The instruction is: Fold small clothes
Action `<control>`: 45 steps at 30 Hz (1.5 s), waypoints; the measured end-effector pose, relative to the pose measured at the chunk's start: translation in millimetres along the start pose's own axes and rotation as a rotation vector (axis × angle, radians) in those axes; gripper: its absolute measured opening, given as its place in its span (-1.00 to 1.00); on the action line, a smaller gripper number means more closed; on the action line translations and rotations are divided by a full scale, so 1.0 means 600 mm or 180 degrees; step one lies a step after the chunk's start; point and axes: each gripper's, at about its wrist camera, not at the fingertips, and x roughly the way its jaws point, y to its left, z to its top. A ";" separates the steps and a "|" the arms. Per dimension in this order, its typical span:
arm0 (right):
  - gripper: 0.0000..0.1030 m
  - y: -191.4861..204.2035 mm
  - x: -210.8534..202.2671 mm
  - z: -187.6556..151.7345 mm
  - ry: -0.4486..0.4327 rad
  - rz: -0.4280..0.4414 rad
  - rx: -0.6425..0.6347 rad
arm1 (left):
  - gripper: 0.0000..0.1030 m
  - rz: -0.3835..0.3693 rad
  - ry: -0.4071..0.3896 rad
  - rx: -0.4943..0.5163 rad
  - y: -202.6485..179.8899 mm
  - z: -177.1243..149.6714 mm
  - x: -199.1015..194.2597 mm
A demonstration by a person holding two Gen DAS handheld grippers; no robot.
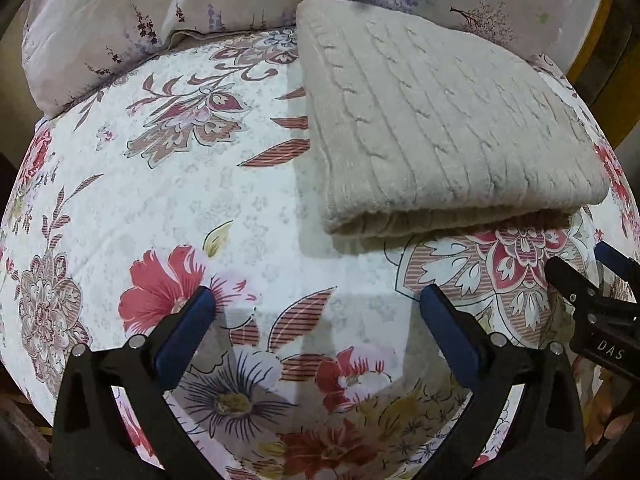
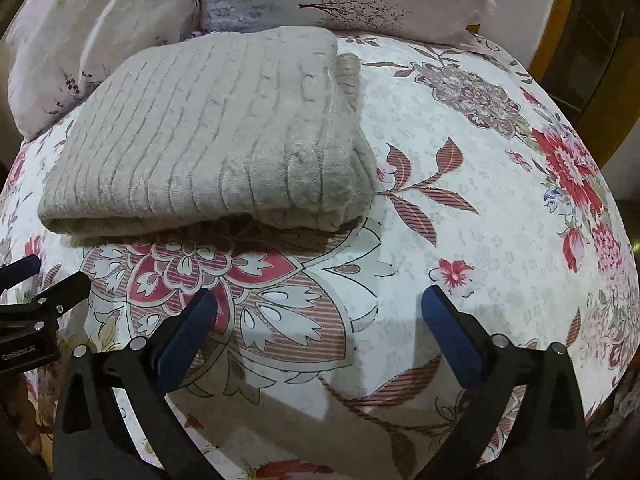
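Plainly, the left hand-held gripper (image 1: pixel 318 300) has its two blue-padded fingers spread wide, with nothing between them and only the flowered bedspread (image 1: pixel 160 184) showing in the gap. From its own camera I cannot tell whether the tips touch the cloth or hover just above it. The right hand-held gripper (image 2: pixel 320 300) is the same: fingers wide apart, holding nothing, over bare bedspread (image 2: pixel 460 152). Each one appears at the edge of the other's view, so the two sit side by side, close to each other at the near side of the bed.

Further out, the beige cable-knit sweater (image 1: pixel 432 120) lies on the bedspread, apart from both sets of fingers. It is a compact, thick rectangular bundle with at least two layers showing at its rounded near edge, and no sleeve or hem trails loose. In the right view the sweater (image 2: pixel 208 136) shows a small roll of knit tucked at its far right corner. Behind it, pale printed pillows (image 1: pixel 132 12) rest against its far edge.

Judging from this, the folding of this garment looks finished, with both tools let go of it. No other unfolded garment is in sight, so what remains, if anything, cannot be told.
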 end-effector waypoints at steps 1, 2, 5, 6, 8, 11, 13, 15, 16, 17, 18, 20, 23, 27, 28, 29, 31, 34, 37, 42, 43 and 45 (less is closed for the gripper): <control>0.97 0.002 -0.003 -0.001 0.0006 0.0000 -0.0007 | 0.97 0.0001 0.0019 -0.0004 0.000 0.001 0.000; 0.97 0.001 -0.002 0.000 0.0010 0.0006 -0.0020 | 0.97 0.0002 0.0026 -0.0005 0.001 0.002 0.001; 0.97 0.000 -0.001 0.001 0.0019 0.0019 -0.0043 | 0.97 -0.0001 0.0033 -0.0004 0.005 0.006 0.004; 0.97 0.000 -0.001 0.002 0.0015 0.0021 -0.0047 | 0.97 -0.0002 0.0031 -0.0001 0.005 0.005 0.005; 0.97 0.001 -0.002 0.000 -0.0005 0.0022 -0.0055 | 0.97 -0.0002 0.0032 0.0001 0.006 0.006 0.005; 0.97 0.002 -0.001 0.000 -0.0013 0.0024 -0.0052 | 0.97 -0.0002 0.0031 0.0001 0.005 0.006 0.005; 0.97 0.002 -0.002 0.000 -0.0017 0.0023 -0.0052 | 0.97 -0.0001 0.0031 -0.0002 0.005 0.005 0.004; 0.97 0.004 -0.002 -0.001 -0.0023 0.0021 -0.0051 | 0.97 0.0000 0.0031 -0.0004 0.005 0.006 0.004; 0.97 0.003 -0.002 -0.001 -0.0022 0.0021 -0.0051 | 0.97 0.0000 0.0031 -0.0004 0.005 0.005 0.004; 0.97 0.003 -0.002 -0.001 -0.0021 0.0021 -0.0050 | 0.97 0.0001 0.0032 -0.0004 0.005 0.006 0.005; 0.97 0.003 -0.001 0.000 -0.0021 0.0021 -0.0051 | 0.97 0.0000 0.0031 -0.0004 0.005 0.005 0.004; 0.97 0.003 -0.002 -0.001 -0.0020 0.0020 -0.0047 | 0.97 0.0000 0.0031 -0.0003 0.005 0.006 0.005; 0.97 0.003 -0.002 -0.001 -0.0010 0.0017 -0.0039 | 0.97 0.0000 0.0031 -0.0005 0.005 0.005 0.005; 0.97 0.004 -0.001 0.001 0.0029 0.0013 -0.0025 | 0.97 0.0001 0.0031 -0.0007 0.004 0.005 0.005; 0.97 0.003 0.000 0.002 0.0037 0.0010 -0.0019 | 0.97 0.0001 0.0031 -0.0008 0.005 0.005 0.004; 0.97 0.004 0.000 0.002 0.0043 0.0006 -0.0013 | 0.97 0.0001 0.0030 -0.0006 0.005 0.006 0.005; 0.97 0.003 0.000 0.002 0.0040 0.0007 -0.0015 | 0.97 0.0000 0.0031 -0.0006 0.006 0.007 0.005; 0.97 0.003 0.000 0.002 0.0042 0.0008 -0.0015 | 0.97 -0.0002 0.0031 -0.0002 0.007 0.007 0.005; 0.97 0.003 0.000 0.002 0.0042 0.0008 -0.0013 | 0.97 -0.0002 0.0031 -0.0002 0.007 0.007 0.005; 0.97 0.003 0.000 0.002 0.0042 0.0007 -0.0012 | 0.97 -0.0001 0.0030 -0.0002 0.007 0.006 0.005; 0.97 0.003 0.000 0.002 0.0041 0.0007 -0.0012 | 0.97 -0.0001 0.0030 -0.0001 0.007 0.007 0.005; 0.97 0.003 0.000 0.002 0.0041 0.0007 -0.0011 | 0.97 -0.0001 0.0030 -0.0004 0.006 0.006 0.005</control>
